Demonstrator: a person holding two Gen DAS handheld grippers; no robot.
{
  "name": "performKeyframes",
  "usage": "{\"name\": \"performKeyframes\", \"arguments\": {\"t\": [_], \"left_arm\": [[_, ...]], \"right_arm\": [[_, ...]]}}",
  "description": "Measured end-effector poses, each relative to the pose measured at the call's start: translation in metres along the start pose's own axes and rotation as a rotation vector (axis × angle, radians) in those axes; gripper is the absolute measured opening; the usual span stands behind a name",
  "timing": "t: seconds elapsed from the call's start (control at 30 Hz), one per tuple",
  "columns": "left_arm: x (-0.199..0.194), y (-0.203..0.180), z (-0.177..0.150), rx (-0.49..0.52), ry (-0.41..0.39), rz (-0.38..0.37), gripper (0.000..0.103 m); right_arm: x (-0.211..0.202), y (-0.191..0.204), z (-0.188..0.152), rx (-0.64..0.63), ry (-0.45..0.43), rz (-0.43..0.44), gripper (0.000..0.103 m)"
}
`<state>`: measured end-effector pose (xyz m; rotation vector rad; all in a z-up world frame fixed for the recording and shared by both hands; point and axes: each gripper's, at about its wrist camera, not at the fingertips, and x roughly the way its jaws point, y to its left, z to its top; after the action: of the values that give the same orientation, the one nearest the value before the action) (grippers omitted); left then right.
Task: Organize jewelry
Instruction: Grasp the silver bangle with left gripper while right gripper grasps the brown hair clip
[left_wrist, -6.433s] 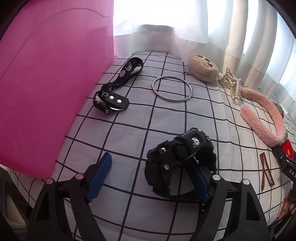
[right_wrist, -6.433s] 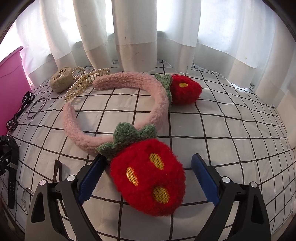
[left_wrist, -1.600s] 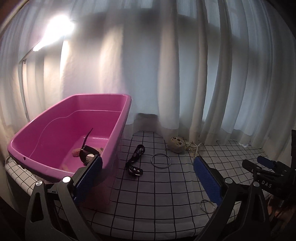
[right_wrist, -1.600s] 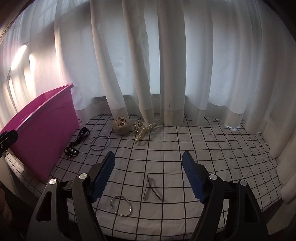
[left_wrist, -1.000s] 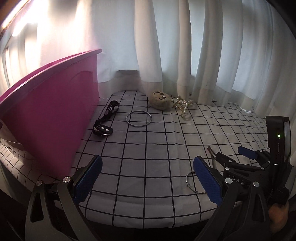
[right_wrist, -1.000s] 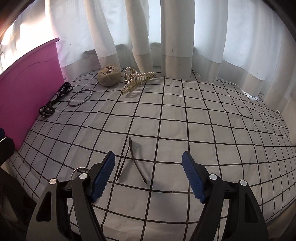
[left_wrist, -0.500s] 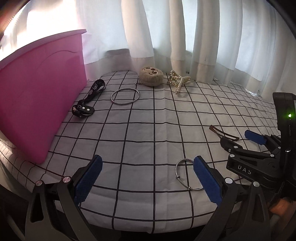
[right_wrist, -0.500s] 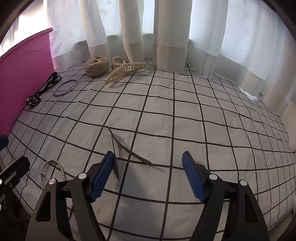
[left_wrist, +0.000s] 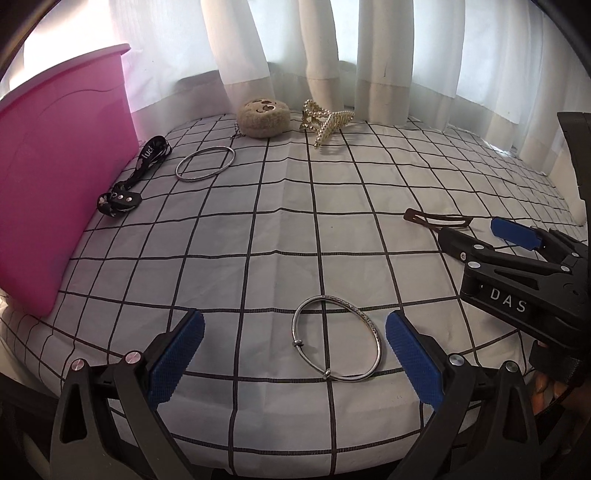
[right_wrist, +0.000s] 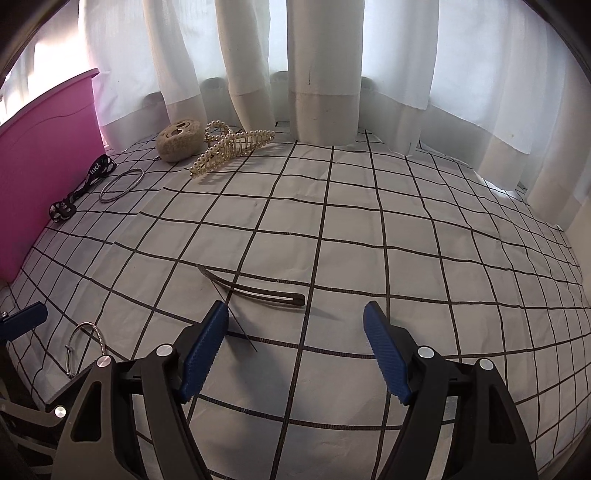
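Note:
A silver bangle (left_wrist: 337, 339) lies on the checked cloth between the blue pads of my left gripper (left_wrist: 293, 354), which is open and does not touch it. My right gripper (right_wrist: 295, 343) is open just short of a brown snap hair clip (right_wrist: 255, 290); the same clip (left_wrist: 437, 218) shows at the right in the left wrist view, beyond the right gripper (left_wrist: 480, 240). Further back lie a second silver bangle (left_wrist: 205, 163), a black strap (left_wrist: 135, 177), a beige plush charm (left_wrist: 263, 114) and a pearl claw clip (left_wrist: 327, 120). The pink bin (left_wrist: 55, 177) stands at the left.
White curtains (right_wrist: 321, 74) hang along the far edge of the cloth-covered surface (right_wrist: 369, 240). The near edge of the surface runs just under both grippers. A hand (left_wrist: 543, 387) shows at the right border of the left wrist view.
My left gripper has come down and forward, so the near bangle now sits between its pads. The right gripper has edged closer to the hair clip. Both stay open.

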<state>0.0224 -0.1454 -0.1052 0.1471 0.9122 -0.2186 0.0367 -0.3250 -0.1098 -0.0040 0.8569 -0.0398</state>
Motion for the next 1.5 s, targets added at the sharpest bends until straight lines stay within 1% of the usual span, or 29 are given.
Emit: {"name": "performKeyframes", "arguments": {"t": [0.17,0.27,0.33,0.47,0.63,0.7,0.73,0.77,0.8,0.83,0.87,0.9,0.93,1.03,1.07,1.1,1.13,1.27,1.37,1.5], "left_arm": [[0.003,0.002,-0.001,-0.024,-0.011,-0.010,0.098],[0.003,0.001,-0.002,-0.029,-0.016,-0.007,0.098],[0.003,0.000,-0.002,-0.031,-0.020,-0.004,0.098],[0.003,-0.001,-0.003,-0.036,-0.030,0.002,0.097],[0.002,-0.002,-0.003,-0.032,-0.029,-0.008,0.094],[-0.001,-0.004,-0.004,-0.021,-0.035,-0.017,0.084],[-0.003,-0.006,-0.004,-0.016,-0.039,-0.022,0.081],[-0.004,-0.006,-0.003,-0.015,-0.041,-0.025,0.074],[-0.005,-0.005,-0.003,-0.019,-0.045,-0.022,0.065],[-0.006,-0.003,-0.003,-0.025,-0.048,-0.019,0.060],[-0.007,-0.001,-0.002,-0.033,-0.051,-0.014,0.048],[-0.007,0.001,-0.001,-0.042,-0.052,-0.011,0.043],[-0.007,0.004,0.000,-0.049,-0.050,-0.024,0.043],[-0.008,0.006,0.000,-0.048,-0.056,-0.035,0.040],[-0.010,0.008,0.000,-0.055,-0.068,-0.029,0.013],[-0.009,0.010,0.000,-0.059,-0.054,-0.044,0.006],[-0.008,0.012,0.000,-0.067,-0.044,-0.067,0.005],[-0.008,0.016,-0.001,-0.074,-0.043,-0.088,0.005],[-0.009,0.017,-0.002,-0.076,-0.042,-0.106,0.004],[-0.015,0.019,-0.001,-0.085,-0.056,-0.121,0.004]], "right_arm": [[0.003,0.001,0.004,-0.012,-0.001,0.007,0.072],[0.005,0.004,0.008,-0.046,0.009,0.012,0.072],[0.007,0.005,0.012,-0.072,0.020,0.015,0.075],[0.012,0.008,0.019,-0.117,0.028,0.033,0.075],[0.014,0.005,0.017,-0.092,0.021,0.064,0.075],[0.013,0.005,0.015,-0.087,0.018,0.070,0.074],[0.013,0.007,0.015,-0.090,0.015,0.075,0.068],[0.011,0.009,0.015,-0.097,0.014,0.083,0.065],[0.010,0.012,0.014,-0.111,0.012,0.088,0.055],[0.009,0.016,0.014,-0.123,0.010,0.093,0.045],[0.008,0.019,0.014,-0.133,0.010,0.087,0.044],[0.008,0.021,0.014,-0.138,0.009,0.087,0.041],[0.008,0.021,0.014,-0.138,0.008,0.094,0.036],[0.007,0.023,0.013,-0.129,0.002,0.088,0.029],[0.007,0.023,0.013,-0.123,0.000,0.085,0.028],[0.007,0.023,0.013,-0.116,-0.001,0.084,0.026],[0.006,0.022,0.012,-0.104,-0.003,0.090,0.025],[0.004,0.020,0.010,-0.080,-0.003,0.102,0.024],[0.003,0.019,0.009,-0.062,-0.003,0.105,0.020],[-0.001,0.018,0.008,-0.041,-0.008,0.109,0.019]]}}
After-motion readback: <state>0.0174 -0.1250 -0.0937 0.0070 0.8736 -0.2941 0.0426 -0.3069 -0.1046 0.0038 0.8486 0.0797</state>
